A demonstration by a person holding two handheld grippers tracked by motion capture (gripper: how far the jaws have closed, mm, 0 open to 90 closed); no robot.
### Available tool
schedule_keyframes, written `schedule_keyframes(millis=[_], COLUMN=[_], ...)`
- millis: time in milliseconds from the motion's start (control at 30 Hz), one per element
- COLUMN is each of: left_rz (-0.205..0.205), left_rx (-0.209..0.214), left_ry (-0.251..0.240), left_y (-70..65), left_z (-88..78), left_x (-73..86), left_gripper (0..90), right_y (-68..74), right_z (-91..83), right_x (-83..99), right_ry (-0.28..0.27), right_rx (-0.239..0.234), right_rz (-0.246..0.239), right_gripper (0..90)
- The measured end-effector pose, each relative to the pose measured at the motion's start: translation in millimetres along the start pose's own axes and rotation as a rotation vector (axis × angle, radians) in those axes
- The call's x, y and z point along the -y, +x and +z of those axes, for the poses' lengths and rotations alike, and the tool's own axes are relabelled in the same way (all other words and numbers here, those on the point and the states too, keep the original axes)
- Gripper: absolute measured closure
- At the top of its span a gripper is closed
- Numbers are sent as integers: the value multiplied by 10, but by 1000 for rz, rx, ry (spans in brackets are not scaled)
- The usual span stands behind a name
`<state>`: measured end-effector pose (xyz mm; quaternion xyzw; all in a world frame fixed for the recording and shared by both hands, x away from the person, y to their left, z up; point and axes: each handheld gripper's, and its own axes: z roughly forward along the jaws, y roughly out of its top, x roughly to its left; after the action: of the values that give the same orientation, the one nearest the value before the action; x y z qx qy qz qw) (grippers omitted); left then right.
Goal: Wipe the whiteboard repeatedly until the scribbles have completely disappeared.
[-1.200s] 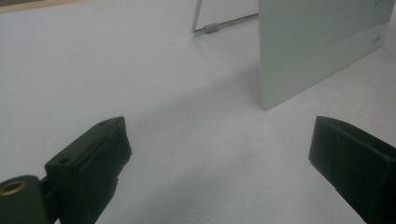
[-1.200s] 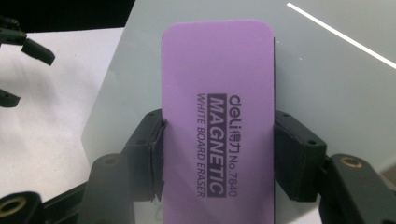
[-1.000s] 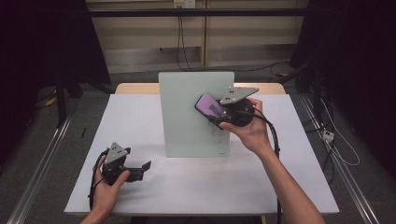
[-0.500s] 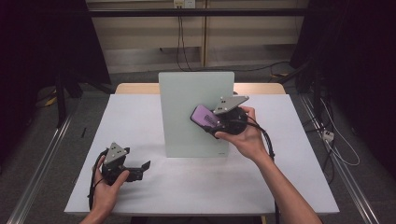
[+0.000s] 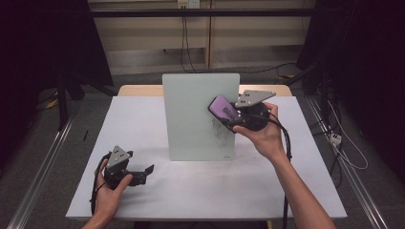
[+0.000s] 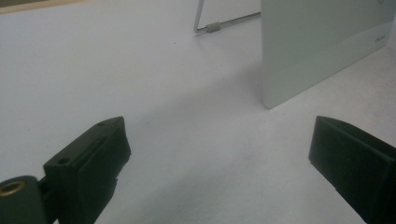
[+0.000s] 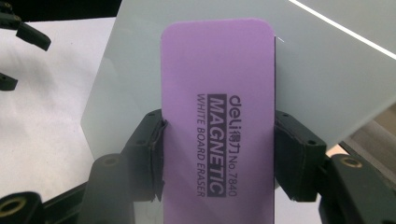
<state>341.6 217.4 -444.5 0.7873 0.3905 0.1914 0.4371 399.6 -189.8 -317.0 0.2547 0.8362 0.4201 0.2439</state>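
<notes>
My right gripper [image 5: 228,114] is clenched on a flat purple whiteboard eraser with rounded corners [image 7: 217,126], one black pad pressing each long edge. The eraser stands out ahead of the jaws, its printed face towards the gripper's camera and its far side against, or just short of, the upright pale-green glass whiteboard [image 5: 200,114]; I cannot tell for sure whether it touches. Faint dark scribbles [image 5: 220,134] sit on the board just below the eraser. My left gripper [image 5: 136,174] rests low on the white table [image 5: 191,191], well apart from the right one, jaws released and spread wide with bare tabletop between them. Ahead of it and to its right stands the board's lower corner, with a thin wire stand [image 6: 212,25] behind.
</notes>
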Motion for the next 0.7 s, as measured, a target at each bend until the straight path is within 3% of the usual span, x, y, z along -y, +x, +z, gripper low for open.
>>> schedule_keyframes(millis=[700], left_rz=[0], left_rx=[0], left_ry=[5], left_y=[-9], left_z=[14], left_x=[3], left_gripper=[48], right_y=[235], right_z=[135], right_x=[554], right_ry=[97], right_rx=[-78], right_rz=[23], right_gripper=[419])
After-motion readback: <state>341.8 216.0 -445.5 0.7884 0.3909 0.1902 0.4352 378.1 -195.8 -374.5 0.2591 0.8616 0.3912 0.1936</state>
